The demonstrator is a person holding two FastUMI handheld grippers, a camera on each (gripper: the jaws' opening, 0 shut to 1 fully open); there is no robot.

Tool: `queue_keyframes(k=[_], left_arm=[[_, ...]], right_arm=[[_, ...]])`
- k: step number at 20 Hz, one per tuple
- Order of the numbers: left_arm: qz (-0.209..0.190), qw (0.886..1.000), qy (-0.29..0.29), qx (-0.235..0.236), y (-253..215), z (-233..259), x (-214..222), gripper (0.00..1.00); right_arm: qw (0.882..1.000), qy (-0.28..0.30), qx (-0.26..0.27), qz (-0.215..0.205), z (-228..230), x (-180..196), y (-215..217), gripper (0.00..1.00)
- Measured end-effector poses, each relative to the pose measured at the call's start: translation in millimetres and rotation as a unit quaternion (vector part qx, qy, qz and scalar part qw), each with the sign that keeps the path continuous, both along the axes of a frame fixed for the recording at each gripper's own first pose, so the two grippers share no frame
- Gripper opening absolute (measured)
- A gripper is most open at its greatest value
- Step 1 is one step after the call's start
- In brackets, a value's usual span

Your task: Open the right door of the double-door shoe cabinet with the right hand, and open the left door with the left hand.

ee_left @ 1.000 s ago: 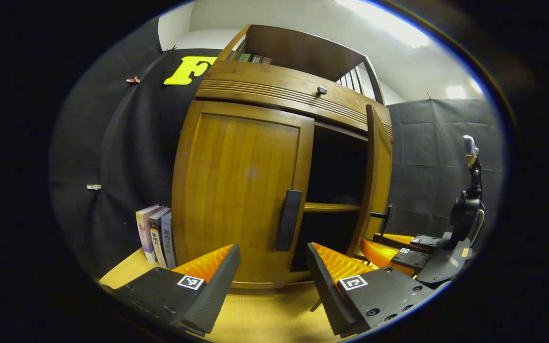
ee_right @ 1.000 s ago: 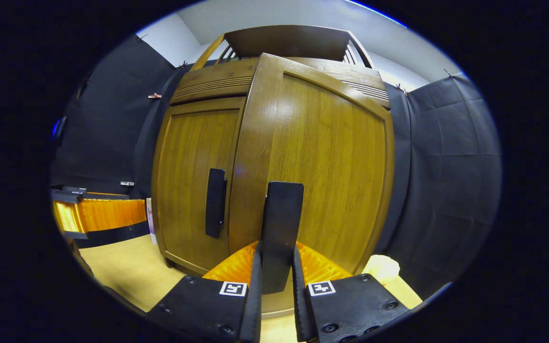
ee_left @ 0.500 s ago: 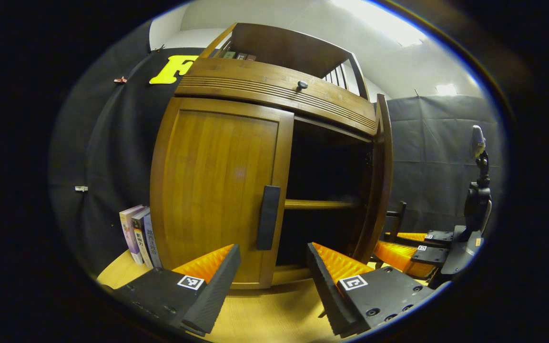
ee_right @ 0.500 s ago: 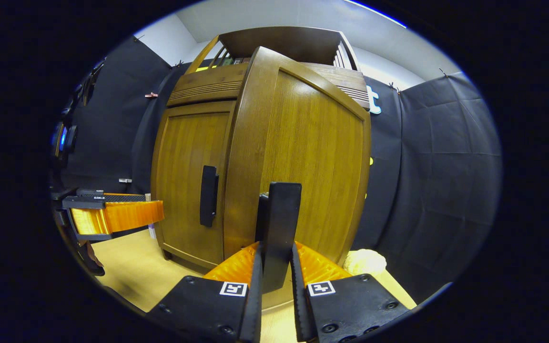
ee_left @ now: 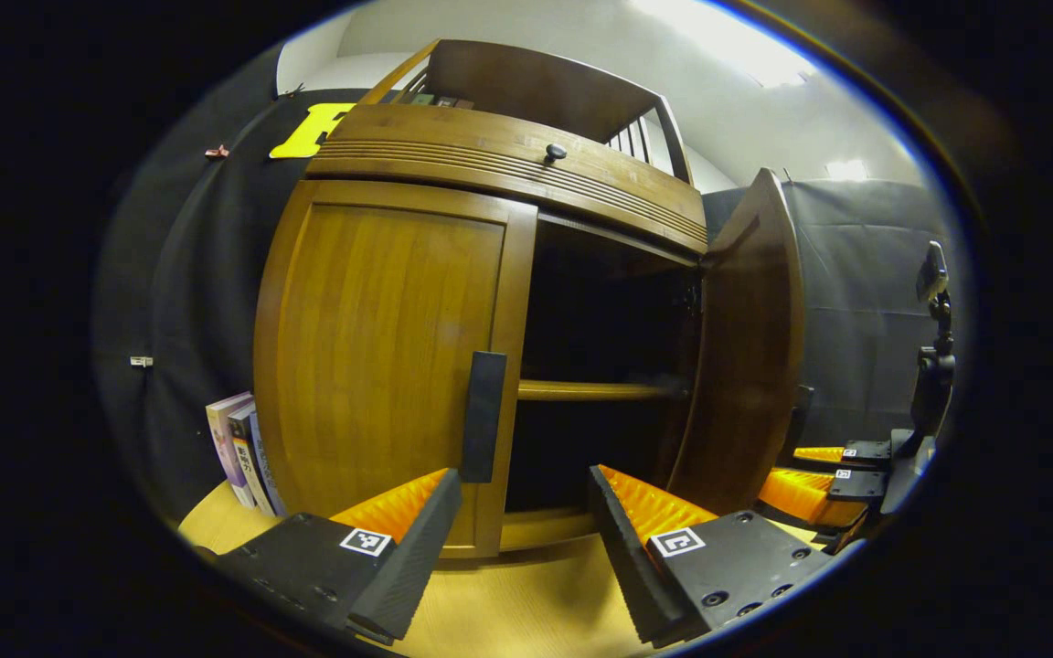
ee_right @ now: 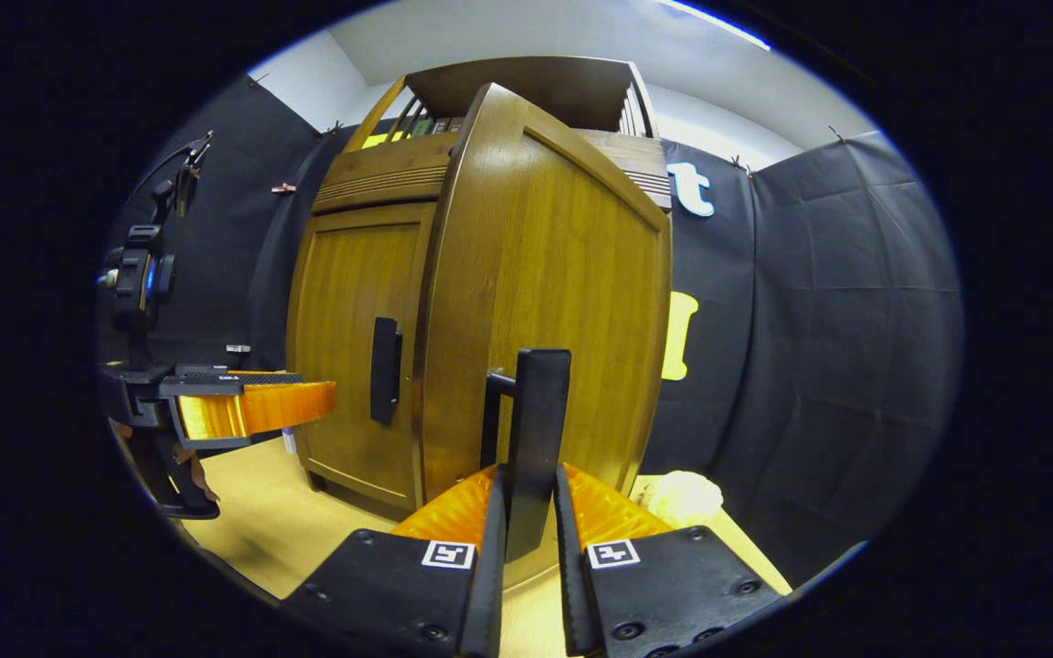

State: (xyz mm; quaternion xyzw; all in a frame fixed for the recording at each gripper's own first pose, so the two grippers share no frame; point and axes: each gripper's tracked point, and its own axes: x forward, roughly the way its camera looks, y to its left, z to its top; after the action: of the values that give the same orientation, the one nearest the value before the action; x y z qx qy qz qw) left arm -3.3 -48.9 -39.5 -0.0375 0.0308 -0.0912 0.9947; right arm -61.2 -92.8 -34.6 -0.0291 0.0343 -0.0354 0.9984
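A brown wooden shoe cabinet [ee_left: 508,160] stands on a yellow wooden surface. Its left door [ee_left: 380,347] is closed and carries a black vertical handle [ee_left: 483,416]. My left gripper [ee_left: 522,521] hangs open just in front of and below that handle, with nothing between its fingers. The right door [ee_left: 750,338] is swung far out, baring a dark interior and a shelf [ee_left: 590,391]. In the right gripper view, my right gripper [ee_right: 525,516] is shut on the right door's black handle [ee_right: 536,429], and the right door [ee_right: 545,292] faces me. The left gripper [ee_right: 243,409] shows off to the left there.
A few books [ee_left: 239,448] lean beside the cabinet's left side. A drawer with a small knob [ee_left: 555,152] runs above the doors. A pale soft object [ee_right: 684,498] lies on the surface by the open door's far side. Black cloth walls close in all round.
The right door has swung further open with my right gripper on its handle. My left gripper has drawn closer to the left door's handle.
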Motion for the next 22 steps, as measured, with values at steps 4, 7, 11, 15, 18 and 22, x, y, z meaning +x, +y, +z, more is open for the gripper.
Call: queue_keyframes(k=[4,7,11,15,18,22], left_arm=[[0.001,1.000,0.000,0.004,-8.3,-2.8,6.4,0.88],[-0.002,1.000,0.002,0.001,-16.8,-5.1,13.1,0.87],[-0.010,1.000,0.010,0.000,-31.4,-9.2,23.6,0.83],[-0.015,1.000,0.007,0.003,-41.9,-9.0,31.3,0.87],[-0.013,1.000,0.007,0.006,-44.2,-10.2,35.6,0.88],[0.011,1.000,0.011,0.014,-37.8,-12.5,46.0,0.88]], right_arm=[[1.000,0.000,0.009,-0.005,1.5,-14.1,-17.0,0.28],[1.000,-0.007,0.006,-0.011,5.2,-21.4,-31.5,0.27],[0.999,-0.016,-0.010,-0.028,10.1,-29.7,-54.4,0.25],[0.997,-0.037,-0.006,-0.064,21.5,-40.2,-100.2,0.24],[0.997,-0.034,0.033,-0.066,19.6,-50.5,-127.7,0.17],[0.996,-0.039,0.062,-0.048,18.3,-54.7,-144.2,0.17]])
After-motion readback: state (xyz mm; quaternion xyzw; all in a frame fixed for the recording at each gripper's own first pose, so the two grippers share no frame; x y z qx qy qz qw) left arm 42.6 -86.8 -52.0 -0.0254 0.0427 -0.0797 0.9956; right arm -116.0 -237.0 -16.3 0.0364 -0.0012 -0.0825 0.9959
